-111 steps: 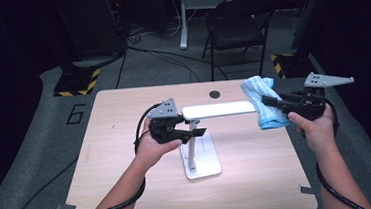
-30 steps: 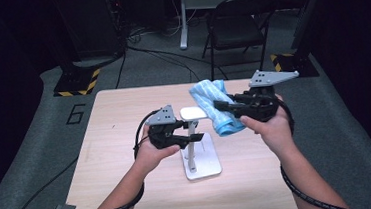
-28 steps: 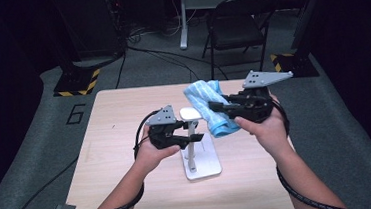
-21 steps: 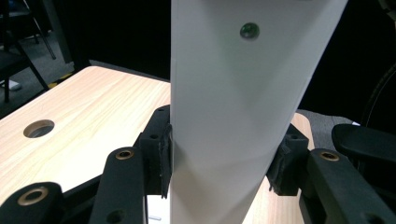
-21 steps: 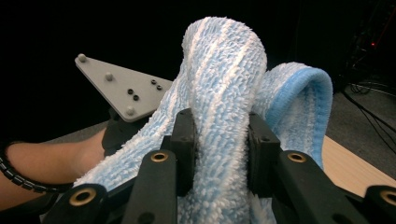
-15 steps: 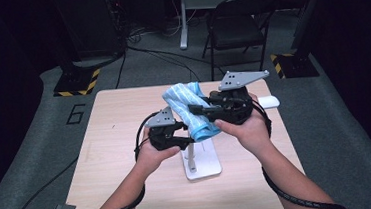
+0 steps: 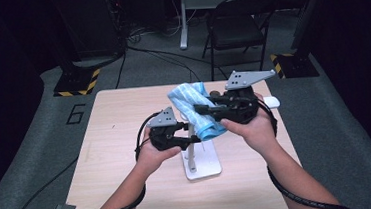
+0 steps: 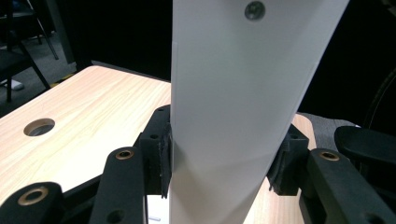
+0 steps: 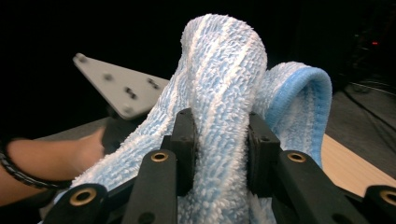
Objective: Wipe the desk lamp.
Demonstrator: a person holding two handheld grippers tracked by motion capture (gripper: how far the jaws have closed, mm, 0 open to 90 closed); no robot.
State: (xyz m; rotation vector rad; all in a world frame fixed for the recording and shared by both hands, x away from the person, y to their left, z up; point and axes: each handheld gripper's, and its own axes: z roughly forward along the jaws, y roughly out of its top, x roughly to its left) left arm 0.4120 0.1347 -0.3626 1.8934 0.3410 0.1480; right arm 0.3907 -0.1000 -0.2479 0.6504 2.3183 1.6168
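my right gripper (image 7: 209,113) is clamped on the bunched blue towel (image 7: 194,109), which hangs above the lamp's hidden head. my left gripper (image 7: 188,138), jaws part closed, pinches the white lamp post (image 8: 233,116) just below, its long axis upright over the base (image 7: 203,166). the towel sits up and right of that grip.

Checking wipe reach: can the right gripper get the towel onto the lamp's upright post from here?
Probably yes. The right gripper, shut on the blue striped towel, hangs just above the white lamp post. The left gripper clamps the post lower down, leaving the upper part free.
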